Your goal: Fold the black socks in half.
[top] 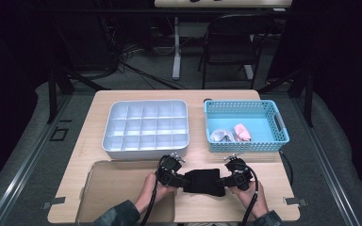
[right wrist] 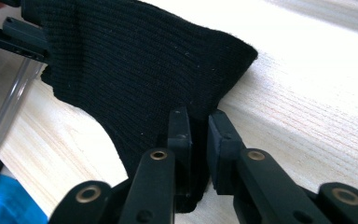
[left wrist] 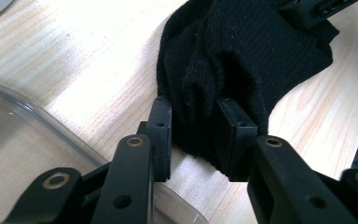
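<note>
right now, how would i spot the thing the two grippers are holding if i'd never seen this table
Start at the wooden table and look to its near edge, in front of the white divided tray and the blue basket. There the left gripper and the right gripper each pinch one end of a black knitted sock. It is the only dark, ribbed fabric piece; the basket's cloth pieces are pale grey and pink.

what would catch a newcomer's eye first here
First, the black knitted cloth at the near edge of the light wooden table, pinched at its ends by the left gripper and the right gripper. Behind it stand an empty grey compartment tray and a blue perforated plastic basket holding pale folded cloths.
</note>
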`<state>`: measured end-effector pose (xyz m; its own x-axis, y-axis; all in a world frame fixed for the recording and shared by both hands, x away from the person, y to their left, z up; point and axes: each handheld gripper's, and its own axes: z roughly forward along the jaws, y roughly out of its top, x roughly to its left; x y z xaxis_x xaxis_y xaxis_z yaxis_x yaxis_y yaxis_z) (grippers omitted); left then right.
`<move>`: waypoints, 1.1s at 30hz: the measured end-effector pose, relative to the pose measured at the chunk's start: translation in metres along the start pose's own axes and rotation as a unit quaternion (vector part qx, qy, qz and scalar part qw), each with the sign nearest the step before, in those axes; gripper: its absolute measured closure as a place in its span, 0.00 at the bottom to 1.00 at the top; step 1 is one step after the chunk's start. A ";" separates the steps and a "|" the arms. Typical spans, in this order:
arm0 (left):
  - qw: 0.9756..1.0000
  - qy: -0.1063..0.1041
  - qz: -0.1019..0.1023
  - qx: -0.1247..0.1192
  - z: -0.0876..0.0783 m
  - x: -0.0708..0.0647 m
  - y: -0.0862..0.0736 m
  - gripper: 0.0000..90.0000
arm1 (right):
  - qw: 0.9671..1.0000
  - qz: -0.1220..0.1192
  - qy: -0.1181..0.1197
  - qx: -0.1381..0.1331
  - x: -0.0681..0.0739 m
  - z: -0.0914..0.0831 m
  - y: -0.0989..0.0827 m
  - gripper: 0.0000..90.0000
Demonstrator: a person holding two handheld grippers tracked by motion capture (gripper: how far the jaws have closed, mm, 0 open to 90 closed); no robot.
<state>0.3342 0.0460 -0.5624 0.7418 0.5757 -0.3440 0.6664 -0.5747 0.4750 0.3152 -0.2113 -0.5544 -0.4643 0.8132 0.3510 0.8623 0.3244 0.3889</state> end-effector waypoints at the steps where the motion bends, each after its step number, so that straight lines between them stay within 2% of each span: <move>1: 1.000 -0.001 0.000 -0.001 0.000 0.000 0.000 0.80 | 1.000 0.002 0.001 0.001 0.000 -0.001 0.000 0.92; 8: 1.000 -0.005 -0.002 -0.002 0.000 0.001 0.000 0.83 | 1.000 -0.001 0.007 -0.004 -0.001 -0.005 0.000 0.93; 10: 1.000 -0.006 -0.003 -0.002 0.000 0.001 0.000 0.83 | 1.000 0.012 0.008 -0.021 0.002 -0.006 -0.001 0.93; 11: 1.000 -0.006 -0.003 -0.003 0.000 0.001 0.000 0.83 | 1.000 0.001 0.011 -0.014 0.001 -0.009 0.000 0.93; 14: 1.000 -0.009 -0.006 -0.003 0.000 0.001 0.000 0.83 | 1.000 0.000 0.014 -0.026 0.004 -0.015 0.001 0.93; 23: 1.000 -0.017 -0.012 -0.004 0.000 0.002 0.000 0.83 | 0.998 -0.034 0.021 -0.040 0.022 -0.026 0.005 0.93; 27: 1.000 -0.018 -0.011 -0.004 0.000 0.002 0.000 0.83 | 0.997 -0.053 0.028 -0.047 0.034 -0.024 0.007 0.93; 33: 1.000 -0.019 -0.012 -0.003 0.000 0.002 0.000 0.83 | 0.995 -0.082 0.023 -0.043 0.051 -0.014 0.011 0.93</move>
<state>0.3359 0.0475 -0.5630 0.7277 0.5669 -0.3861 0.6839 -0.5567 0.4716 0.2983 -0.1732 -0.5205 -0.6081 0.7288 0.3147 0.7541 0.4065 0.5158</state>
